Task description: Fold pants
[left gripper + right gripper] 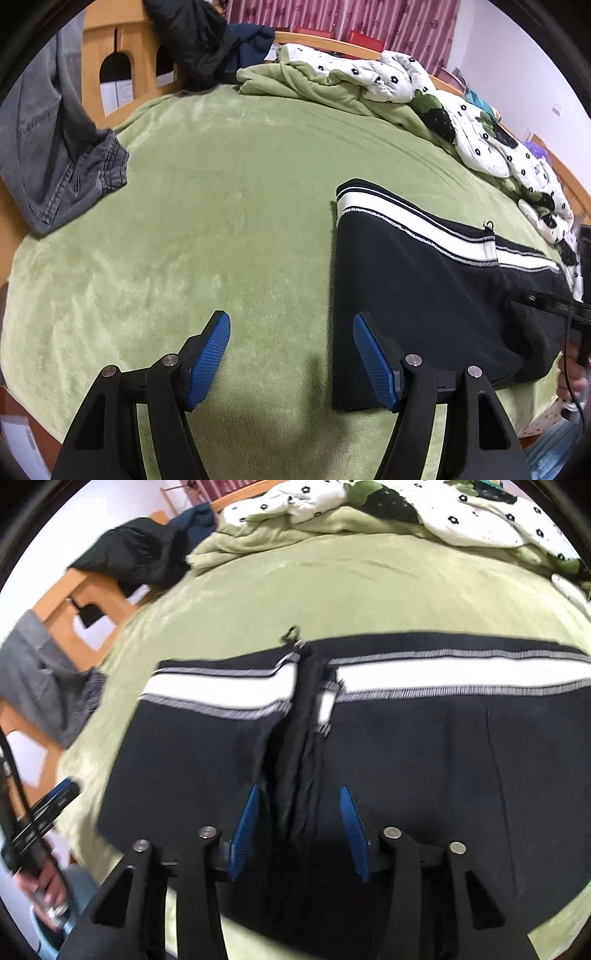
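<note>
Beneath the open right gripper lie the black pants, bunched fold between its fingers.

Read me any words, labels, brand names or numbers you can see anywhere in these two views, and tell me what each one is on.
No text can be read in either view.
The black pants carry only white and grey stripes, no wording.
The white quilt has a flower and strawberry print, no letters.

Matt black knit pants lie on plush green fleece blanket; bed frame looks like varnished wood.
</note>
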{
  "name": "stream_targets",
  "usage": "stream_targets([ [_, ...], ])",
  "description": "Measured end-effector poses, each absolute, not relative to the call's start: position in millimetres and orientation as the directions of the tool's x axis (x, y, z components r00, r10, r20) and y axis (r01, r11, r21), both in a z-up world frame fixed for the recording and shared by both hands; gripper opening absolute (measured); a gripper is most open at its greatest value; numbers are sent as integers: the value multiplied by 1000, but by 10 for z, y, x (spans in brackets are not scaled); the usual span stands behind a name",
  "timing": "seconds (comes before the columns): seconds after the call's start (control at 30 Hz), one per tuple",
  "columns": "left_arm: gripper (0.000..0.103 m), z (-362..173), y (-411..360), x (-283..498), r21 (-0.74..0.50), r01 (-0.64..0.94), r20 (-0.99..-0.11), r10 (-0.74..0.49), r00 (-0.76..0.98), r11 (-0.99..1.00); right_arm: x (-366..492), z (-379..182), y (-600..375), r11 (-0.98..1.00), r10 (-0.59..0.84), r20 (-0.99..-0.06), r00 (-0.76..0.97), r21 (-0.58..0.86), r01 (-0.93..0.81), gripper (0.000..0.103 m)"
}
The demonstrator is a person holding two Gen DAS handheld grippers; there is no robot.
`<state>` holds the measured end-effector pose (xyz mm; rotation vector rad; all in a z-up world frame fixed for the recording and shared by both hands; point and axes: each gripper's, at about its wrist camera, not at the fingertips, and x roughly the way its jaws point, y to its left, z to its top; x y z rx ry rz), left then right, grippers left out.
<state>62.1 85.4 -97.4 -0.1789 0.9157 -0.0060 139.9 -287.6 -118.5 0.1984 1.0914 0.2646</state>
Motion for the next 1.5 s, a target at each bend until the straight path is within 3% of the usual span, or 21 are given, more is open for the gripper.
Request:
stream_targets([
  [0.27,67,-1046,880,655,-192,-83,-805,-109,583,978,1761,-1518,-2594,968,247,-878,410,209,-136,52],
  [0.5,67,-1041,800,647,-164,-66,-808,-96,581,984,1747,-1475,-2732,941,337,-841,424,305,-144,19],
  [0.6,67,-1032,789,635,-161,-63,-805,-94,585,985,1714,-1334,-2789,928,372,-812,450,337,-158,13],
  [0.87,67,-1032,796,625,-204,-60,-801,-131,585,977,1762,-1252,-3033,947,316,-810,495,299,-116,13],
  [1.03,67,-1038,658,619,-176,-16,-804,-135,580,984,1763,-1467,-3021,962,272,-860,432,251,-107,21],
  [1.27,67,-1110,356,650,-166,70,-826,-177,535,984,1181,-1058,-3049,953,301,-827,476,269,-136,23],
  [1.4,67,-1305,117,685,-93,101,-881,-129,455,991,964,-1361,-2857,968,246,-890,384,204,-147,37],
  [1.5,67,-1357,18,671,-48,120,-894,-96,438,992,929,-1429,-2781,975,202,-902,382,149,-163,37],
])
